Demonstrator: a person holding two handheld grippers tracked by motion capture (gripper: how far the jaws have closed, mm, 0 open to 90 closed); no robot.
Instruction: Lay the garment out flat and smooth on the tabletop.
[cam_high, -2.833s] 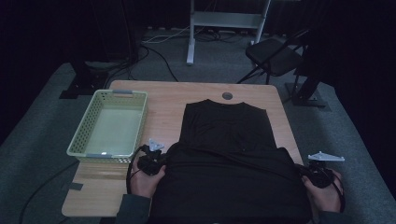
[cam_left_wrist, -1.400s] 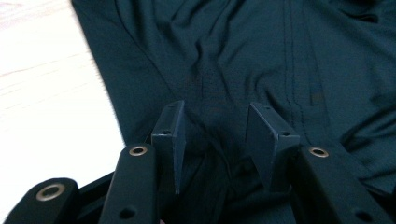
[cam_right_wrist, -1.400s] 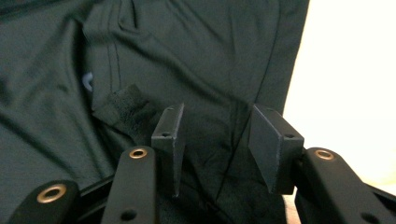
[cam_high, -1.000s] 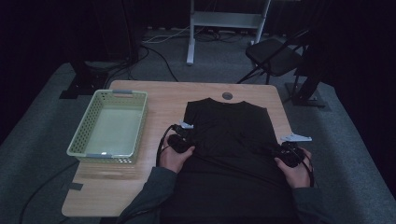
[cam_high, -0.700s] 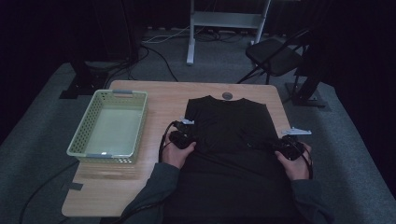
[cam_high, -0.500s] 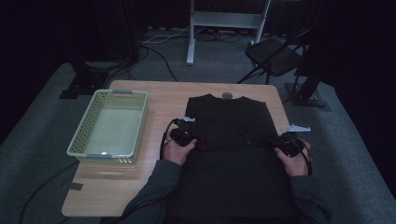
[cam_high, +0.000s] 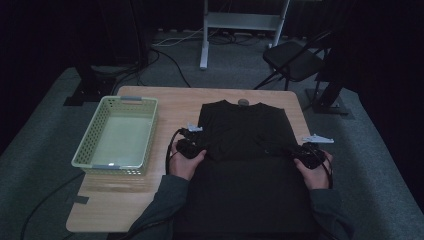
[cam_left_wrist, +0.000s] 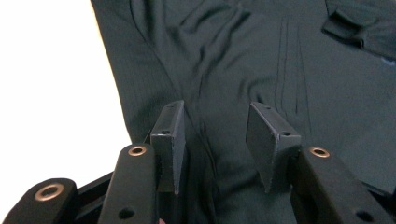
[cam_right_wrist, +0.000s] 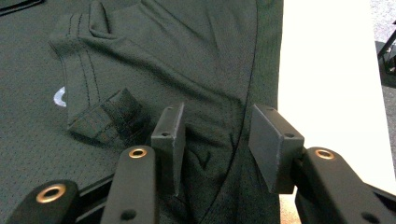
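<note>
We see a black shirt (cam_high: 243, 131) spread flat across the middle of the tabletop (cam_high: 170, 97) (its lower part folded up over itself). Our left tool (cam_left_wrist: 215, 142) sits at the fold's 9 o'clock end, our right tool (cam_right_wrist: 215, 145) at 3 o'clock, both with jaws apart around fabric. A pale basket (cam_high: 85, 145) stands at 9 o'clock.

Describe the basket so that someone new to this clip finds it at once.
Start at the wooden table in the high view. On its left half, beside the black shirt, sits the basket: rectangular, pale green-yellow, with perforated walls, and the only light-coloured container there.
</note>
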